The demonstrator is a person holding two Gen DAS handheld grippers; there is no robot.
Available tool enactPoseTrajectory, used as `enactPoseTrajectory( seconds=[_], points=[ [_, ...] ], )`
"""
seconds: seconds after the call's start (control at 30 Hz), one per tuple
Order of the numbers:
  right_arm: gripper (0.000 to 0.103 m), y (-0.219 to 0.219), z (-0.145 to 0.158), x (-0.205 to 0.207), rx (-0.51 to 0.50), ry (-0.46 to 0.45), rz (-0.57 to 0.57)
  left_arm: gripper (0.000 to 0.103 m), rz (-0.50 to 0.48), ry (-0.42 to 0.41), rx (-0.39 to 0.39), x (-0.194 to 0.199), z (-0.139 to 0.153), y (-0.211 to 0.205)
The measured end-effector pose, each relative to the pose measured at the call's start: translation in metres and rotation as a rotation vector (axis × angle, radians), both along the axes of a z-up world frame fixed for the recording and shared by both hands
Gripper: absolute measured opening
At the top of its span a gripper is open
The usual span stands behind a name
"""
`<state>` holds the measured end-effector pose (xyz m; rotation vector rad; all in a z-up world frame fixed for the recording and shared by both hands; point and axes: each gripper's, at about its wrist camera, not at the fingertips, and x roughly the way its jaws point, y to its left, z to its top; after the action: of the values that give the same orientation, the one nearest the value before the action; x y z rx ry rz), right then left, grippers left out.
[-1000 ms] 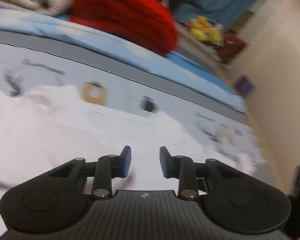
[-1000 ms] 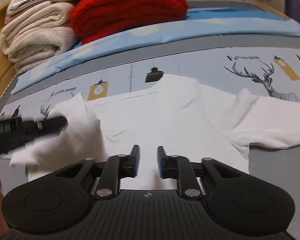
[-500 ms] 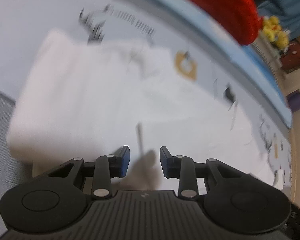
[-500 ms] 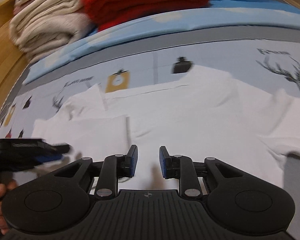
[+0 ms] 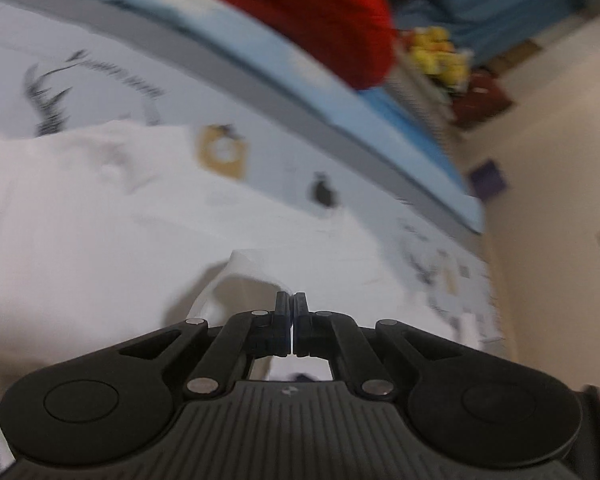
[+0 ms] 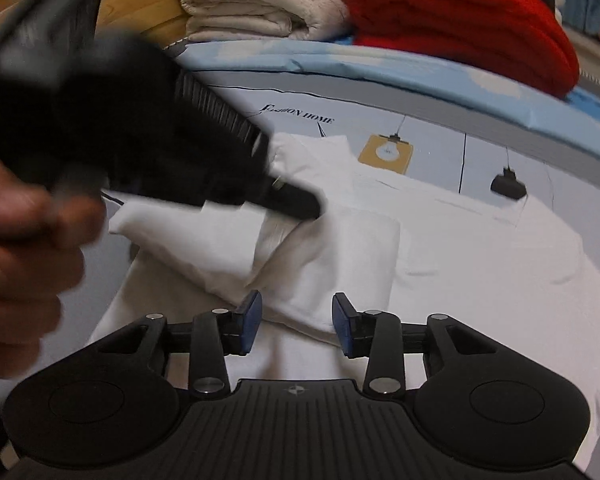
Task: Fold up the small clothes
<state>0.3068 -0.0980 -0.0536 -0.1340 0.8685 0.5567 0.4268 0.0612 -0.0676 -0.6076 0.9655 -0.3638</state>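
- The left gripper (image 5: 291,300) is being held clenched; its jaws have just been closing, and a raised fold of the white shirt (image 5: 100,232) is being pinched at the tips.
- The right gripper (image 6: 296,312) is being held released; its jaws have just been opening, with a folded edge of the white shirt (image 6: 480,280) lying between and just ahead of the blue pads (image 6: 252,314), which are not pressing on it.
- The shirt is being kept spread on the printed bedsheet (image 6: 480,148) — ahead of and beneath both grippers, its sleeve already turned in on the left gripper's side.
- Risk, judged: only a thin pinch of cloth is being held by the left gripper, so it could slip out if pulled sharply, and the turned-in sleeve would fall open.
- Risk, judged: the left gripper (image 6: 292,200) is being worked just ahead of the right one, so the two tools could be knocked together or the fold dragged askew.
- Open room: bare sheet is being left beyond the shirt's far edge, up to the red blanket (image 6: 460,16) and cream towels (image 6: 256,4) — well apart from the grippers.
- The shirt body is being left unobstructed to the right gripper's right.
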Motion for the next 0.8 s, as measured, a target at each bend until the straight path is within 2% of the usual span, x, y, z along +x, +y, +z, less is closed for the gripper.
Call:
enactPoseTrajectory(
  seconds=[0.07,0.2,0.33,0.37,0.4,0.47,0.53,0.63,0.67,0.73,0.8],
  points=[
    [0.042,0.002,0.0,-0.003,-0.018,-0.016,0.004,0.0,-0.041,-0.02,-0.032,-0.001,0.004,-0.009],
    [0.042,0.009,-0.001,-0.008,-0.086,-0.072,0.008,0.0,-0.101,-0.04,-0.045,-0.004,0.006,-0.026],
    [0.04,0.009,-0.003,-0.006,-0.181,-0.136,-0.058,0.0,-0.131,-0.047,-0.054,-0.006,0.006,-0.035],
    [0.027,0.006,-0.003,-0.004,-0.181,-0.134,-0.08,0.0,-0.13,-0.046,-0.054,-0.008,0.007,-0.033],
    [0.009,0.001,-0.002,-0.001,-0.164,-0.125,-0.105,0.0,-0.128,-0.047,-0.054,-0.01,0.008,-0.032],
    [0.008,-0.01,0.003,0.003,-0.119,-0.121,-0.152,0.001,-0.113,-0.05,-0.063,-0.01,0.01,-0.025],
    [0.008,-0.023,0.011,0.005,-0.072,-0.137,-0.21,0.006,-0.065,-0.074,-0.086,-0.008,0.014,-0.012],
    [0.008,-0.061,0.021,0.016,0.039,-0.103,-0.357,0.01,0.097,-0.127,-0.099,-0.009,0.026,0.02],
    [0.008,-0.079,0.023,0.022,0.086,-0.074,-0.43,0.011,0.163,-0.142,-0.072,-0.011,0.03,0.031],
    [0.008,-0.114,0.02,0.03,0.165,-0.013,-0.566,0.018,0.312,-0.169,0.042,-0.017,0.037,0.052],
    [0.008,-0.149,0.015,0.034,0.212,0.034,-0.701,0.019,0.398,-0.158,0.149,-0.02,0.039,0.065]
  ],
)
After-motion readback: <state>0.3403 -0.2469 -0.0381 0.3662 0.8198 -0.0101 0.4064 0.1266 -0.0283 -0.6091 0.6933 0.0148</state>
